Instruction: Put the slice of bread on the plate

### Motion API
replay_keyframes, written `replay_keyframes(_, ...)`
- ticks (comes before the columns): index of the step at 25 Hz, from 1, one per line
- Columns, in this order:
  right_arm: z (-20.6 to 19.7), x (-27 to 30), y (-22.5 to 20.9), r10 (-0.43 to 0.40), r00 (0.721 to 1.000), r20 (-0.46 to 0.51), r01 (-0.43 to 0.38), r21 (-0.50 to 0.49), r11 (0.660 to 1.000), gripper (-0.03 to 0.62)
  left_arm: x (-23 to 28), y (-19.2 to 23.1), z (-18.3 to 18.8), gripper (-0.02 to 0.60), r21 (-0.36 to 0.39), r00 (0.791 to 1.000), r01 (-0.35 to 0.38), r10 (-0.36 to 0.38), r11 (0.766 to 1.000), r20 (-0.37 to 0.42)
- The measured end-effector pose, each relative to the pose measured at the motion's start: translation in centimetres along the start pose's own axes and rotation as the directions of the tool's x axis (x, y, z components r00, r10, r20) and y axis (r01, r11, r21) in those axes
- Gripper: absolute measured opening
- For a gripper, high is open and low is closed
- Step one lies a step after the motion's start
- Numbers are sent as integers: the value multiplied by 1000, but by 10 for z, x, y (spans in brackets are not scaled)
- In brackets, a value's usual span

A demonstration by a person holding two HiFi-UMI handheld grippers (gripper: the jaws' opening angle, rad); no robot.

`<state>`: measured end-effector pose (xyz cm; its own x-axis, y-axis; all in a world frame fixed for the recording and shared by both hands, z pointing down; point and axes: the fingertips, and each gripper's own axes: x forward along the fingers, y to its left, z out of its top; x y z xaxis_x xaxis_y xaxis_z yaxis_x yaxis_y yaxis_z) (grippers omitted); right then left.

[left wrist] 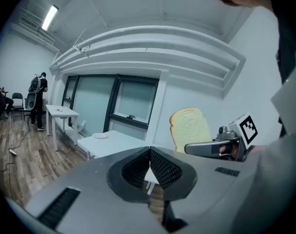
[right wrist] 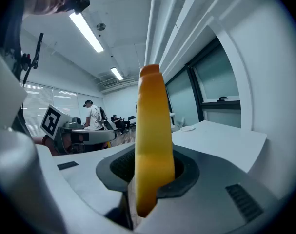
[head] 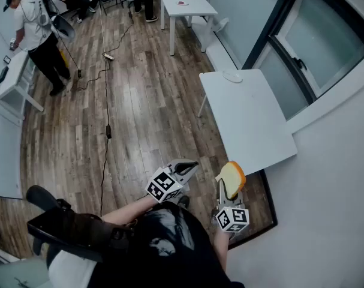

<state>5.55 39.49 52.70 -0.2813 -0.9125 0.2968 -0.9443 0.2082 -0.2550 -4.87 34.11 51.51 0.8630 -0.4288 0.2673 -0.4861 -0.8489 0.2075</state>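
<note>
A slice of bread (head: 231, 179) with a golden crust stands upright in my right gripper (head: 227, 189), whose jaws are shut on its lower part. In the right gripper view the bread slice (right wrist: 152, 140) shows edge-on, filling the centre between the pads. A small white plate (head: 232, 76) lies at the far end of the white table (head: 253, 125) ahead; it is also the small plate (right wrist: 187, 128) beyond the bread and the plate (left wrist: 100, 135) in the left gripper view. My left gripper (head: 191, 167) is held beside the right one, shut with nothing in it, its pads (left wrist: 160, 168) meeting.
Wood floor with a long cable (head: 105, 101) lies to the left. Another white table (head: 184, 5) stands further back. A person (head: 38, 38) stands at the far left by a white desk (head: 17, 83). A window wall (head: 313, 47) runs along the right.
</note>
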Motion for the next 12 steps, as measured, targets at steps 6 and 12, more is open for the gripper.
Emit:
replay_keyframes(6,-1,5,2,8,1000,6,-8,5,1000,100,-2,8,2,3,-5,1000,-16,16,1000,17)
replay_keyframes(12,1,18,11,27,1000,5,-27,-4,1000,100,-6,21,5,3,-14,999,-24,25,1000,30)
